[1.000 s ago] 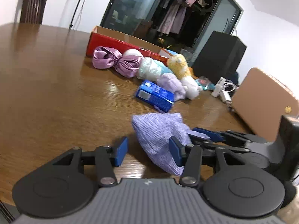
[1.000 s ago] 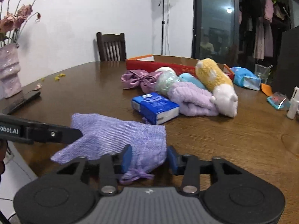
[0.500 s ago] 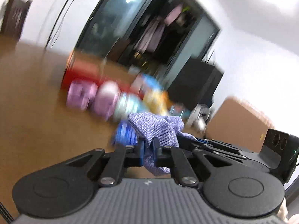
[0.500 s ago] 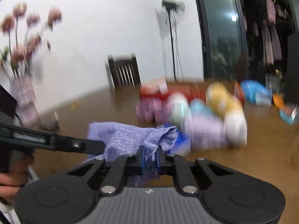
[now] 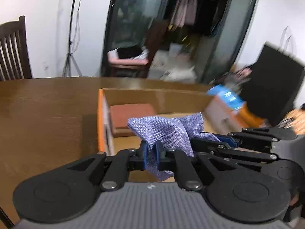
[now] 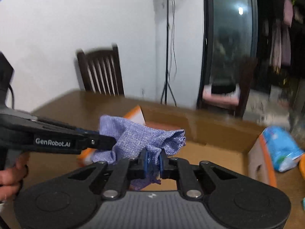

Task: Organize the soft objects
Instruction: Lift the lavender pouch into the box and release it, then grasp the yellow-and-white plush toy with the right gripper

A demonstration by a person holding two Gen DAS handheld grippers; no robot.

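A lilac woven cloth bag (image 5: 167,129) hangs between both grippers above an open cardboard box (image 5: 158,97). My left gripper (image 5: 151,151) is shut on one end of the bag. My right gripper (image 6: 152,160) is shut on the other end of the bag (image 6: 137,137). The right gripper also shows in the left wrist view (image 5: 228,141), coming in from the right. The left gripper shows in the right wrist view (image 6: 106,142), coming in from the left. A reddish-brown flat pad (image 5: 129,118) lies inside the box at its left.
The box (image 6: 209,126) stands on a brown wooden table (image 5: 47,114). A blue and white pack (image 6: 282,148) rests at the box's right end. A dark wooden chair (image 6: 101,70) and a light stand (image 6: 167,57) are behind the table.
Both grippers closed on the lilac bag, lifted it off the table and carried it over the open box. The pile of soft toys has left both views.
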